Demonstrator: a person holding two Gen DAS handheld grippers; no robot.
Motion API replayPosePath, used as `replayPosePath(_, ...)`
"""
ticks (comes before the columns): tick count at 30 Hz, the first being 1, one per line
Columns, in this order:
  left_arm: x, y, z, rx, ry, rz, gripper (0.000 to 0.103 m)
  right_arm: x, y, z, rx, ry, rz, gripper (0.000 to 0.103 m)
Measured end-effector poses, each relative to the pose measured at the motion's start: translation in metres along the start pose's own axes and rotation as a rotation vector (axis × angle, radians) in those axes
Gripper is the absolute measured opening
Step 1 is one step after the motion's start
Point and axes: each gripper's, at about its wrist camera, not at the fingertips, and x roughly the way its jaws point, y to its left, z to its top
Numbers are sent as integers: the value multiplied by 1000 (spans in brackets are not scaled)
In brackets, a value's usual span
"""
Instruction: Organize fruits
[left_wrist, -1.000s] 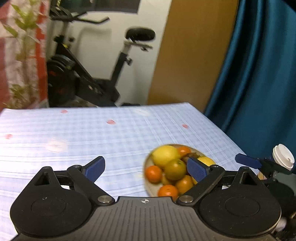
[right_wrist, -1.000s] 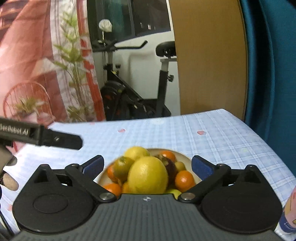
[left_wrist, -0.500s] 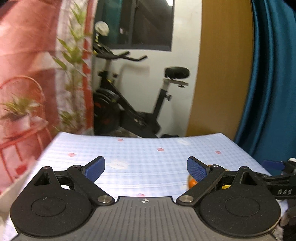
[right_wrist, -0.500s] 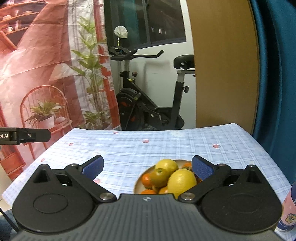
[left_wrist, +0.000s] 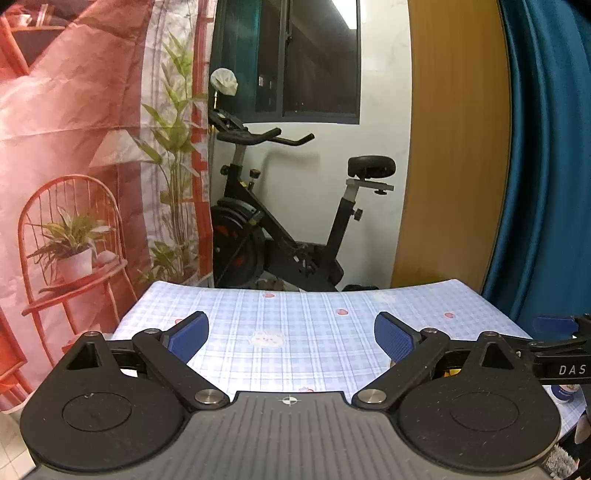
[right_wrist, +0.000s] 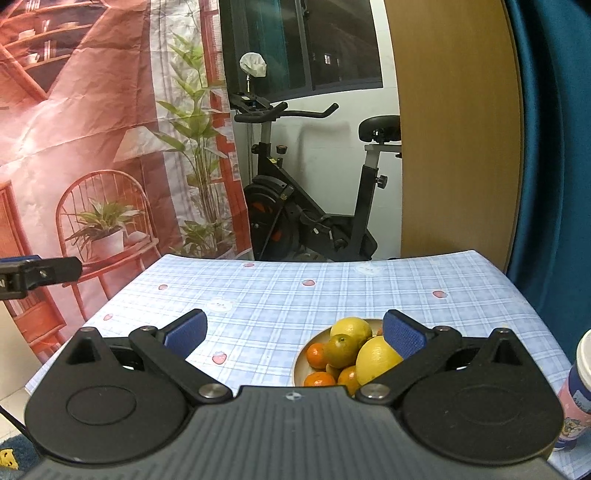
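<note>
A tan bowl holds two yellow lemons, a greenish citrus and several small oranges. It sits on the blue checked tablecloth, low and right of centre in the right wrist view. My right gripper is open and empty, raised behind the bowl; its right finger hides part of it. My left gripper is open and empty over bare cloth. The right gripper's finger shows at the left wrist view's right edge. The left gripper's finger shows at the right wrist view's left edge.
A paper cup with a white lid stands at the table's right edge. Beyond the far edge stand an exercise bike, a wooden panel and a blue curtain. A printed backdrop hangs on the left.
Both grippers have pulled back and lifted away from the bowl. The left gripper has swung left, so the fruit has left its view. Both stay open.
</note>
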Motion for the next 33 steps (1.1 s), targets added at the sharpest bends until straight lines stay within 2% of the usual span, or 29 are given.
replayPosePath(33, -9, -13, -2, 5, -26, 44, 99, -8, -3, 1, 28, 10, 0, 103)
